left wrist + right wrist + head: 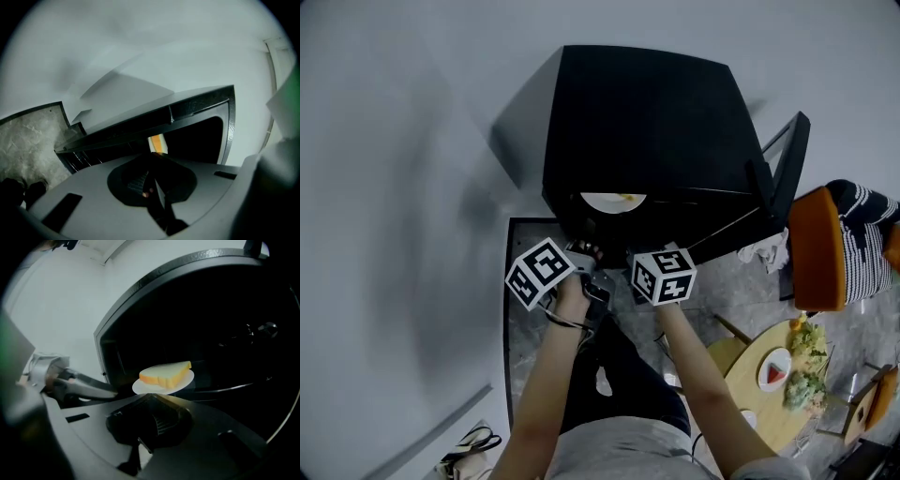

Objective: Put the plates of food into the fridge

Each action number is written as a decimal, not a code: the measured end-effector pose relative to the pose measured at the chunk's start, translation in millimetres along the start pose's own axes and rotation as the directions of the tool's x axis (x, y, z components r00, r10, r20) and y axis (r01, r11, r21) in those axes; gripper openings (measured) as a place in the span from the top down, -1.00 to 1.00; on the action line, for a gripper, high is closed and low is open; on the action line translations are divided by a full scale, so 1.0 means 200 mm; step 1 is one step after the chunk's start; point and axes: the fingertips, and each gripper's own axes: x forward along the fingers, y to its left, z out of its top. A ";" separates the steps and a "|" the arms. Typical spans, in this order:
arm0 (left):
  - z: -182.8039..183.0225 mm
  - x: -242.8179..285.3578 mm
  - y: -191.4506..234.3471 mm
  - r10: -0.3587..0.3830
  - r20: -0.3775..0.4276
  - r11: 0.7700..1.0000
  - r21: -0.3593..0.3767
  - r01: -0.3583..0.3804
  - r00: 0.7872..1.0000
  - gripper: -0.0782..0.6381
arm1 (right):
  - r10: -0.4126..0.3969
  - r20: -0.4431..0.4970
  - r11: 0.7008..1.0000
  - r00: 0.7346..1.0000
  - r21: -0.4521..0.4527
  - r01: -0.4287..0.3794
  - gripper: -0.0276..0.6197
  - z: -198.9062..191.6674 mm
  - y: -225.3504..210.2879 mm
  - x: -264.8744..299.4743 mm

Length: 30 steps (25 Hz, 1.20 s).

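Left claw [153, 157] and right claw [151, 398] thrust forward together — both seemingly shut.

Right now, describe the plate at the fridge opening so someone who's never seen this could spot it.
Find the black fridge with its door open, straight ahead of the person. At its mouth is a round white plate carrying one slice of bread. The second plate, on the wooden table, holds a red wedge instead.
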 end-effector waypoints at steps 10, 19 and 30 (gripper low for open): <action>-0.10 -0.17 0.03 0.020 -0.023 0.976 0.215 -0.015 1.000 0.71 | -0.036 0.006 0.999 0.999 0.027 0.036 0.88 0.10 -0.08 0.12; -0.04 -0.41 -0.25 -0.098 0.078 0.758 0.652 0.023 0.992 0.73 | 0.015 0.194 0.999 0.981 -0.031 -0.009 0.88 0.23 0.27 -0.34; -0.08 -0.81 -0.61 -0.259 0.132 0.489 0.872 0.012 0.957 0.76 | -0.050 0.385 0.998 0.921 0.062 0.028 0.88 0.33 0.55 -0.81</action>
